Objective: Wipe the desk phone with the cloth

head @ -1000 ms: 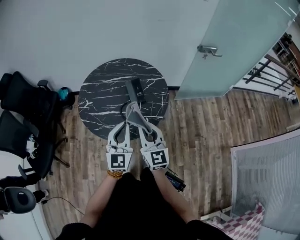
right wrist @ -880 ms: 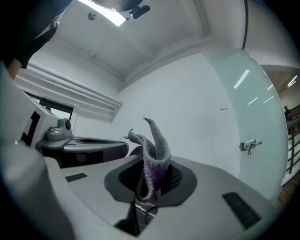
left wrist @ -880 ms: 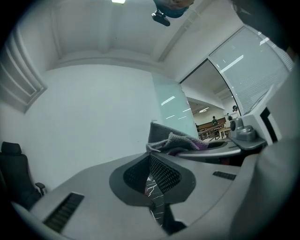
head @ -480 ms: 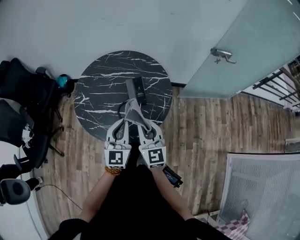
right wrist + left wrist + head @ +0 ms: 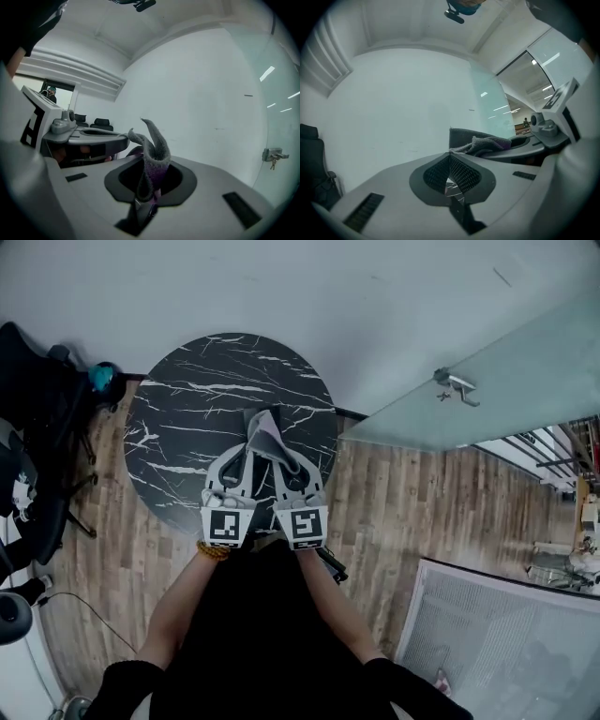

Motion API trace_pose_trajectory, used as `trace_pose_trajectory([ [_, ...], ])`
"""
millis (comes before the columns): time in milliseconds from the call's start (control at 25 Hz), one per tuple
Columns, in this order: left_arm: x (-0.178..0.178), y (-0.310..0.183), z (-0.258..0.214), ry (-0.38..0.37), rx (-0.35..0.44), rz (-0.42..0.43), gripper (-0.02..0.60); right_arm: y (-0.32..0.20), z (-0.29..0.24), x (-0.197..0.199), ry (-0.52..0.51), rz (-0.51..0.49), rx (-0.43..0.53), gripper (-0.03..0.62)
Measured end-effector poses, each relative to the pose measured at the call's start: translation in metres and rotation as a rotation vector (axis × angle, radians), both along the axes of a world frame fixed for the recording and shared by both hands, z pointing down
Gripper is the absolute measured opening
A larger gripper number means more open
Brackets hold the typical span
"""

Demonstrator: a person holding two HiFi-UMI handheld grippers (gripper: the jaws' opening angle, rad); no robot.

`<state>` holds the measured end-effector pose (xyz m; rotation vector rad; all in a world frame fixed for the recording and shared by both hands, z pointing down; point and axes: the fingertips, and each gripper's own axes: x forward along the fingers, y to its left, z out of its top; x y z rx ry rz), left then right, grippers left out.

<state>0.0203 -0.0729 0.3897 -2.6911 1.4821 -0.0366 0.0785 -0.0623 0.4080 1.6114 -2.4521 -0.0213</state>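
wood-plank floor (image 5: 394,512) and a pale wall fill most of the room, with a frosted glass door (image 5: 506,362) to the right and black office chairs (image 5: 37,427) pushed off to the left. in the middle stands a round black marble-patterned table (image 5: 187,427), and the person is right up against its near edge, both arms reaching forward.

the left gripper (image 5: 242,457) and right gripper (image 5: 286,465) angle in toward each other over the tabletop. between their tips hangs a grey fleecy cloth (image 5: 263,435). the right gripper's jaws are clamped on a bunched fold of it, which sticks up out of them. the left gripper's jaws are closed too, and the cloth's edge looks nipped at their very tip.

the small black desk phone (image 5: 274,413) lies on the table just beyond the cloth, mostly hidden by it.

as i read it, the cloth is gathered and brought up to the phone, but no wiping shows yet. both gripper views look at the wall, so the cloth seems lifted. the whole wipe is left to do.
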Motion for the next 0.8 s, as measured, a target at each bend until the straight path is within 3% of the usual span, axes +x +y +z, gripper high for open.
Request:
trace_pose_trajectory([
  [120,-0.006,-0.03,0.009,-0.025,0.015,-0.008,0.014,-0.029,0.01,-0.006,0.014,-0.038,-0.008,0.061],
  [400,-0.006,-0.062,0.033,-0.064,-0.048,-0.06,0.014,-0.076,0.042,-0.006,0.045,-0.154,-0.089,0.061],
  [640,-0.012,-0.057,0.055,-0.098,-0.101,-0.079,0.014,-0.114,0.081,-0.013,0.194,-0.314,-0.114,0.061],
  [800,-0.02,-0.056,0.067,-0.092,-0.143,-0.084,0.014,-0.148,0.096,-0.015,0.29,-0.359,-0.143,0.061],
])
